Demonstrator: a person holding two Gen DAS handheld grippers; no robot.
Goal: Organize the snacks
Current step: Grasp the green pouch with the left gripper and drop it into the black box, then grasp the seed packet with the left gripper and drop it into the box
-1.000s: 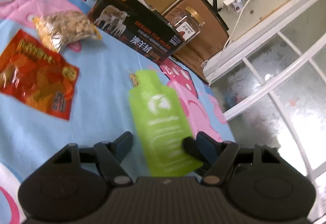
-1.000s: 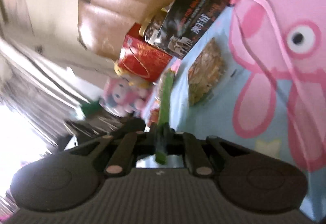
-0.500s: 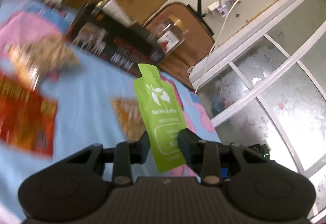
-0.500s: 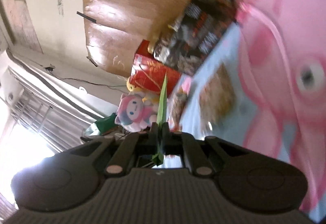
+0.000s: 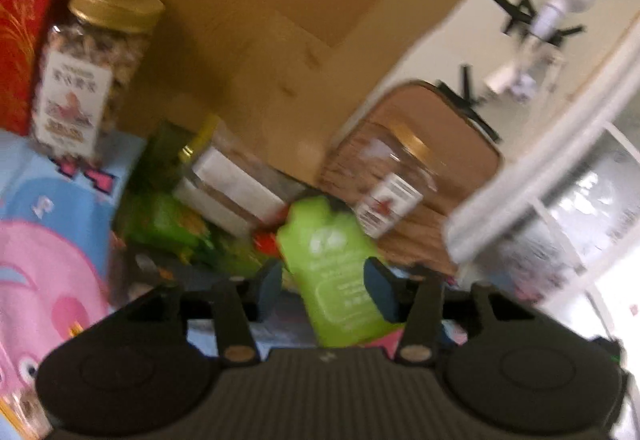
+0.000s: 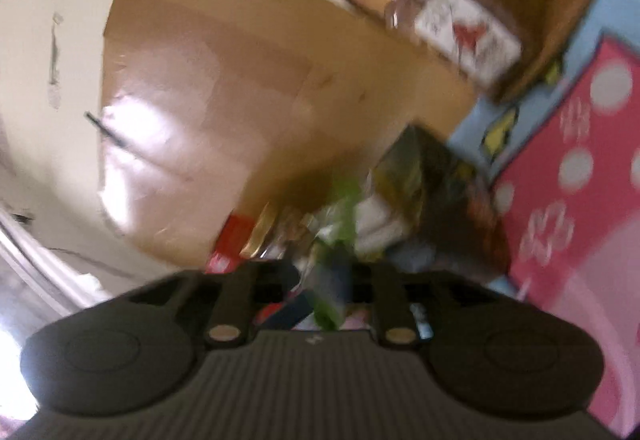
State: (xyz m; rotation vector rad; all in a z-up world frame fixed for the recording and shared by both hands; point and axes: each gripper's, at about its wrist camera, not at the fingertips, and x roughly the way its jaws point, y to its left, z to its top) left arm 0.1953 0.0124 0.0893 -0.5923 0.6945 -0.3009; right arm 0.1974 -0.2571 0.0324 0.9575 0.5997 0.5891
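A bright green snack pouch point(image 5: 336, 276) sits between the fingers of my left gripper point(image 5: 324, 288), above a dark open box point(image 5: 224, 200) that holds other snack packets. The jaws stand a little apart beside the pouch; the blur hides whether they grip it. In the right wrist view my right gripper point(image 6: 320, 280) holds a thin green pouch point(image 6: 336, 260) edge-on, over the same dark box point(image 6: 420, 180). The right jaws look parted, but the blur leaves it unclear.
A nut jar with a gold lid point(image 5: 92, 68) and a red box point(image 5: 20, 20) stand at the left. A clear jar point(image 5: 392, 180) leans on a brown cushion point(image 5: 440, 144). A cardboard sheet point(image 6: 240, 100) stands behind. The pink-and-blue cartoon cloth point(image 6: 580, 180) covers the surface.
Both grippers have swung with their green pouches from the open cloth toward the dark box at the back. The left jaws have widened around the pouch.
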